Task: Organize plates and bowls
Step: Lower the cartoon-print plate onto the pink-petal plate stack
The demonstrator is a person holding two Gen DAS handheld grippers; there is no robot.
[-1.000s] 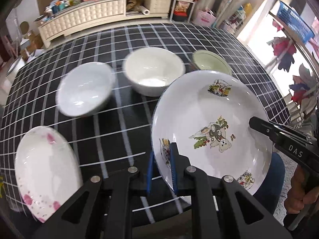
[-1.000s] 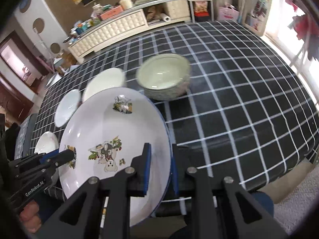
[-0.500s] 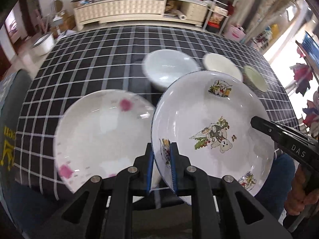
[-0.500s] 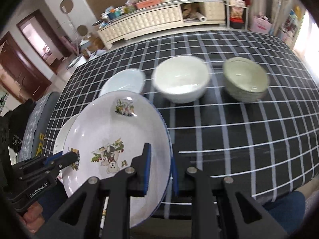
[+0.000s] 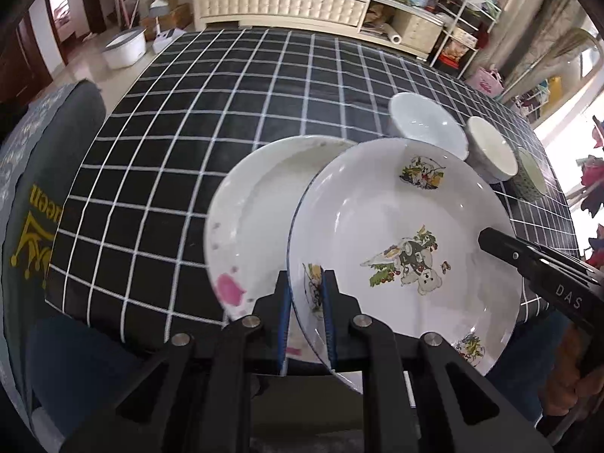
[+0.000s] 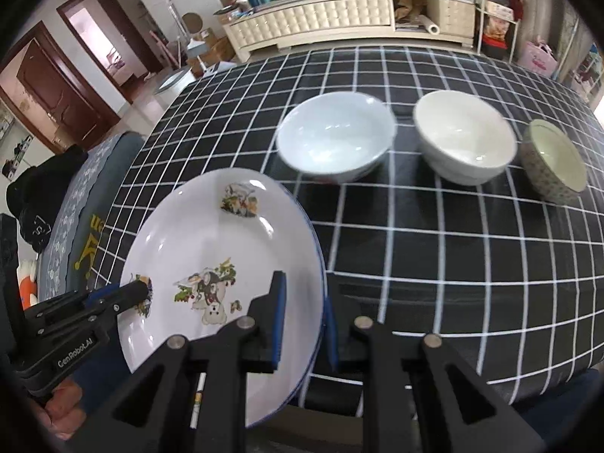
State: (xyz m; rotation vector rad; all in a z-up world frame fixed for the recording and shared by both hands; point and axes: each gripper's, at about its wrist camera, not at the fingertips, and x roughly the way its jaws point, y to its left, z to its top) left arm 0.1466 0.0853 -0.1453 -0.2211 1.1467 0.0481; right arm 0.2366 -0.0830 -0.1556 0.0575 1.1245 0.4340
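Both hand-held grippers — left (image 5: 305,298), right (image 6: 302,313) — clamping cartoon plate (image 5: 400,249), above pink-flowered plate (image 5: 256,226)

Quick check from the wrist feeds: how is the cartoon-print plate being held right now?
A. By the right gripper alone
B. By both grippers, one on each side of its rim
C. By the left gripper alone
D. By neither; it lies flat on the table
B: the left gripper and the right gripper each clamp an opposite edge of the cartoon-print plate, which is held above the pink-flowered plate.
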